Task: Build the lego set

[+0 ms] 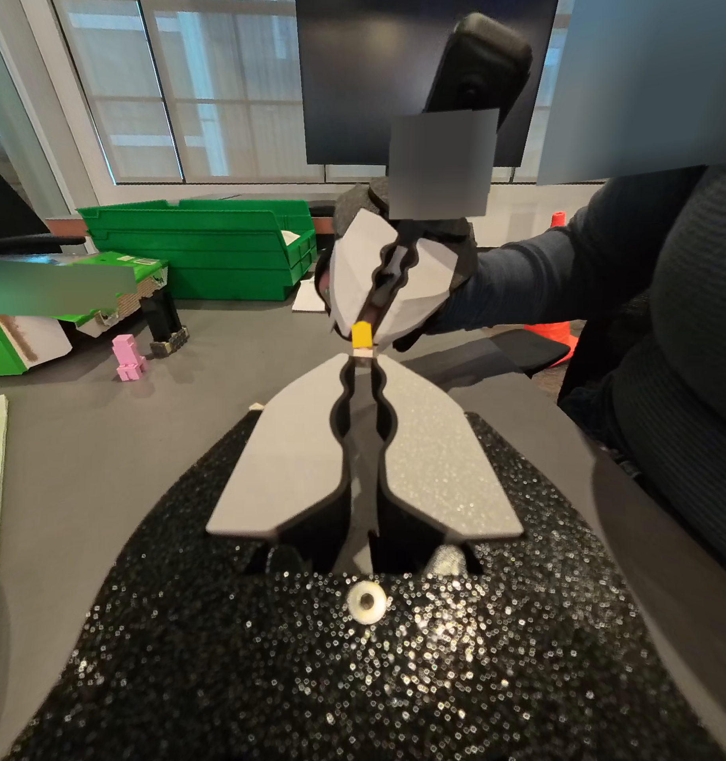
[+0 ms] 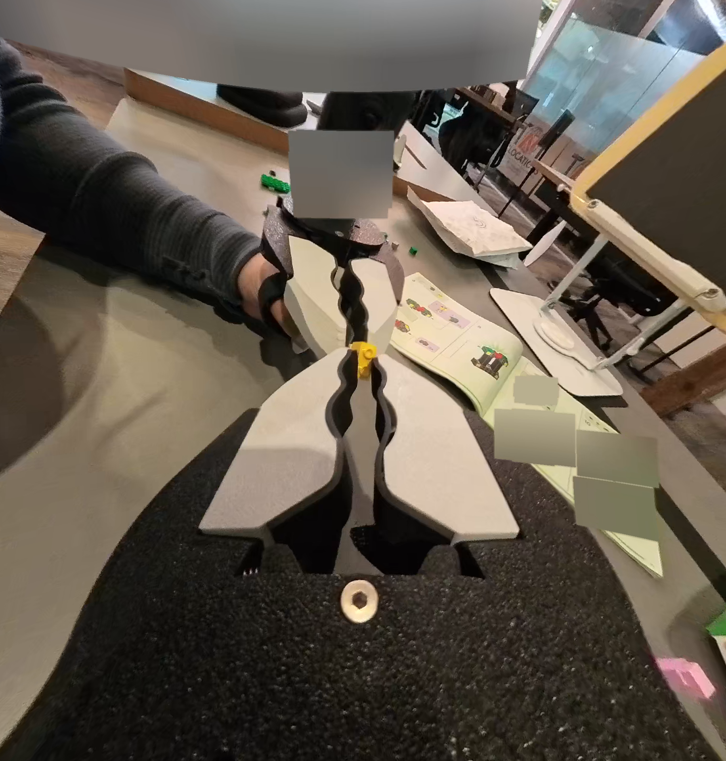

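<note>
My left gripper (image 1: 362, 362) is shut on a small white piece (image 1: 362, 353) at its fingertips, held above the grey table (image 1: 85, 432). My right gripper (image 1: 363, 329) faces it tip to tip and is shut on a small yellow brick (image 1: 361, 334). The yellow brick sits just above the white piece, touching or almost touching it. In the right wrist view the yellow brick (image 2: 364, 359) is pinched between my right gripper's (image 2: 363, 364) tips, and the left gripper (image 2: 353, 344) meets it from the far side. The white piece is hidden there.
A pink pig figure (image 1: 127, 357) and a dark legged build (image 1: 163, 325) stand at the left, by a green box (image 1: 7, 346) and green bins (image 1: 205, 247). An open instruction booklet (image 2: 456, 341), a paper bag (image 2: 468, 230), loose green pieces (image 2: 275, 183) and a monitor stand (image 2: 559, 329) lie on the right. The pink pig figure (image 1: 127, 357) is about 25 cm from both grippers' fingertips.
</note>
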The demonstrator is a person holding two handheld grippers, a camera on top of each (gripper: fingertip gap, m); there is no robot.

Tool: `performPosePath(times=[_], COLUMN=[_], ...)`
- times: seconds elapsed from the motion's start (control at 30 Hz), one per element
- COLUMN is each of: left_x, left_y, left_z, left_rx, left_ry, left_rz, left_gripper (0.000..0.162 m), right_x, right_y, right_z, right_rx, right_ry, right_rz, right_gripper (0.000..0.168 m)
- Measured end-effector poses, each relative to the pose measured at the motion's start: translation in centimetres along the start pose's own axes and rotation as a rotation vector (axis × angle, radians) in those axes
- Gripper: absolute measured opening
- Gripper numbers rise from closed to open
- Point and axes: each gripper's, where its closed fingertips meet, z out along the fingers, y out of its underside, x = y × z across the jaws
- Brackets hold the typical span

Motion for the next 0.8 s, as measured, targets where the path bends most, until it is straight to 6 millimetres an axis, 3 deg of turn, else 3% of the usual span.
performPosePath(times=[0.43, 0.8], left_x=[0.2, -0.9], left_y=[-1.2, -2.8], left_z=[-0.4, -1.3], left_rx=[0.106, 0.248], left_ry=[0.055, 0.03], left_rz=[-0.1, -0.223], left_gripper=[0.007, 0.008], right_x=[0.3, 2.0], right_y=[-1.3, -2.1], right_z=[0.2, 0.5], right_rx=[0.156, 0.07], right_ry=[0.149, 0.107], right_rz=[-0.018, 0.209], right_gripper=[0.006, 0.006])
